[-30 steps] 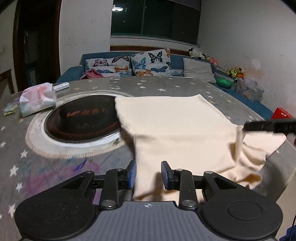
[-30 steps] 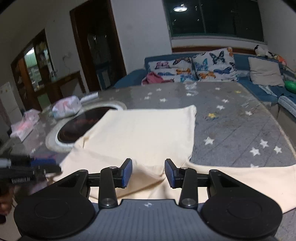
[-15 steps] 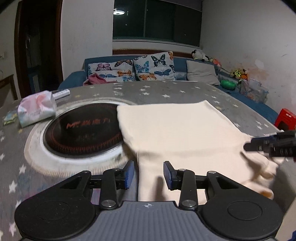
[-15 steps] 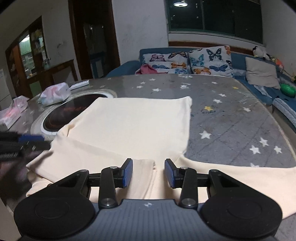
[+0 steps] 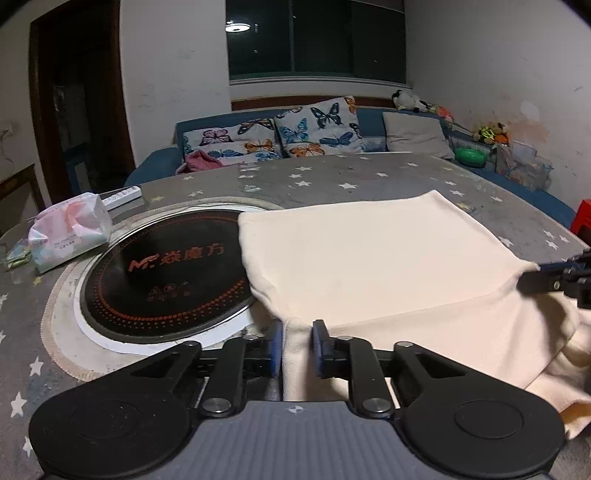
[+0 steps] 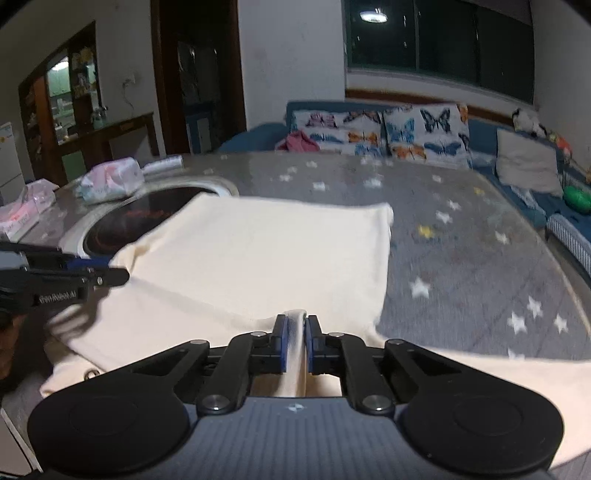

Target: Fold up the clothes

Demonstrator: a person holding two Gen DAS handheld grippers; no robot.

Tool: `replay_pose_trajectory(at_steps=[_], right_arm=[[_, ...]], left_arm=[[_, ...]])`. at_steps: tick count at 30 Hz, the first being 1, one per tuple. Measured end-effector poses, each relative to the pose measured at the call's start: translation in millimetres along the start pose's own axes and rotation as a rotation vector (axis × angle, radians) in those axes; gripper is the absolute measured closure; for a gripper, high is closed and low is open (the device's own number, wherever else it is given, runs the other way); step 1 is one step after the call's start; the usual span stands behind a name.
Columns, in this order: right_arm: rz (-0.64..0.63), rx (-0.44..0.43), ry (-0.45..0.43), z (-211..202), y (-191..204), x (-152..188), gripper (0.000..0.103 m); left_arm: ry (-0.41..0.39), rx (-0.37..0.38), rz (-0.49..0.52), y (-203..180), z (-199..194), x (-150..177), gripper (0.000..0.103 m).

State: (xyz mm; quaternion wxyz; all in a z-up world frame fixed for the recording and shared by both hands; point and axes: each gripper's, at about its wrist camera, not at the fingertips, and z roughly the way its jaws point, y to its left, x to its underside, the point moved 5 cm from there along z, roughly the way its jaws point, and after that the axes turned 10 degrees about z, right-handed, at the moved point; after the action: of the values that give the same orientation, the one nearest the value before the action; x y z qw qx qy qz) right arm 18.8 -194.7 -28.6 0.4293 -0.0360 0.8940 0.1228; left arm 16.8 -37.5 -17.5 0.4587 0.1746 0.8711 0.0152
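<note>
White walls (image 5: pixel 173 92) are seen across the upper part of both frames, marked with stains at the right in the left wrist view. A dark window (image 5: pixel 317 37) is set at the top centre, with a ceiling lamp (image 5: pixel 238 26) reflected in it. Below it, a blue sofa (image 5: pixel 373 122) is lined with butterfly cushions (image 5: pixel 317 127) and a grey cushion (image 5: pixel 413 134). A dark wooden doorway (image 6: pixel 195 74) is shown at upper left of the right wrist view, beside a lit cabinet (image 6: pixel 70 85).

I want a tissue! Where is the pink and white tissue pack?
In the left wrist view, the tissue pack sits on the table's far left, beside the round black cooktop and in front of a white remote.
</note>
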Motion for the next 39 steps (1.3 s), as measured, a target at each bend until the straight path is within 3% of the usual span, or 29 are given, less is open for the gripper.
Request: replay_pose_trajectory(at_steps=[7, 11, 16, 23, 32, 39], right_arm=[[-0.037, 0.05, 0.0, 2, -2, 5, 0.084], [-0.084, -0.018, -0.032, -26, 12, 7, 0.084], [-0.118, -0.055, 0.046, -23, 24, 32, 0.084], [-0.002, -0.04, -0.014, -50, 1, 29, 0.084], [0.171, 0.265, -0.075, -85, -95, 37, 0.082], [0.37, 0.463, -0.108, -100, -178, 49, 0.078]], left_arm=[[0.004, -0.005, -0.022, 4, -2, 0, 0.082], [-0.007, -0.006, -0.019, 1, -6, -4, 0.082], [-0.024, 0.009, -0.013, -9, -14, -11, 0.082], [-0.056, 0.016, 0.014, -19, -27, -20, 0.071], [-0.021, -0.072, -0.028, 2, -26, -14, 0.067], [-0.041, 0.005, 0.011, -25, -34, -22, 0.06]])
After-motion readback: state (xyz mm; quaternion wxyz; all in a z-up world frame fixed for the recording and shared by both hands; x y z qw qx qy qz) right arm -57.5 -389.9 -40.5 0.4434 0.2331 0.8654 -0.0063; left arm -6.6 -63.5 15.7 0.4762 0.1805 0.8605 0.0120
